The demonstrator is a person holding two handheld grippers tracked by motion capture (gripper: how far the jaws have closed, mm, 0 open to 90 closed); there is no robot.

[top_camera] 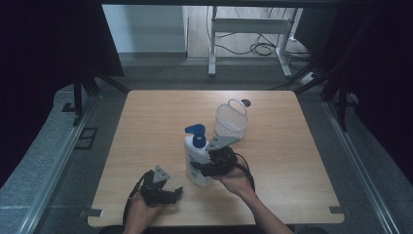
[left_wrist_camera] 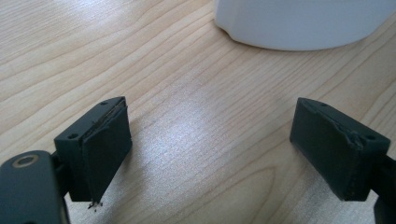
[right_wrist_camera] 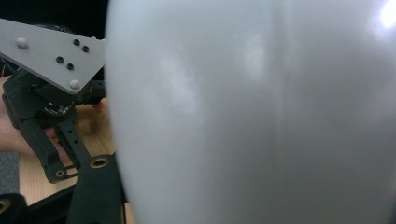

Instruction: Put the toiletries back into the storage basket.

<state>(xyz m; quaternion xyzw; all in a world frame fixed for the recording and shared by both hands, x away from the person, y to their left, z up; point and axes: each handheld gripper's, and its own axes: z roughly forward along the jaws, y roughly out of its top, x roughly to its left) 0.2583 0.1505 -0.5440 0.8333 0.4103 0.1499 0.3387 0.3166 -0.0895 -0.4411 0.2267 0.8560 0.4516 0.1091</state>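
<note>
A white pump bottle (top_camera: 197, 165) with a blue pump head (top_camera: 196, 132) stands upright near the middle of the wooden table (top_camera: 292, 146). My right gripper (top_camera: 203, 168) reaches it from the right and is shut on its lower body. In the right gripper view the bottle (right_wrist_camera: 257, 112) sits very close, between the jaws. My left gripper (top_camera: 171, 194) rests low at the table's front left, apart from the bottle. Its jaws stand wide open (left_wrist_camera: 212, 149) over bare wood, with the bottle's white base (left_wrist_camera: 299, 23) a short way ahead.
A white mesh basket (top_camera: 232, 119) with a handle stands behind and to the right of the bottle. A small dark round mark (top_camera: 246, 103) lies near the far edge. Beyond the table are a metal frame's legs and cables on the floor.
</note>
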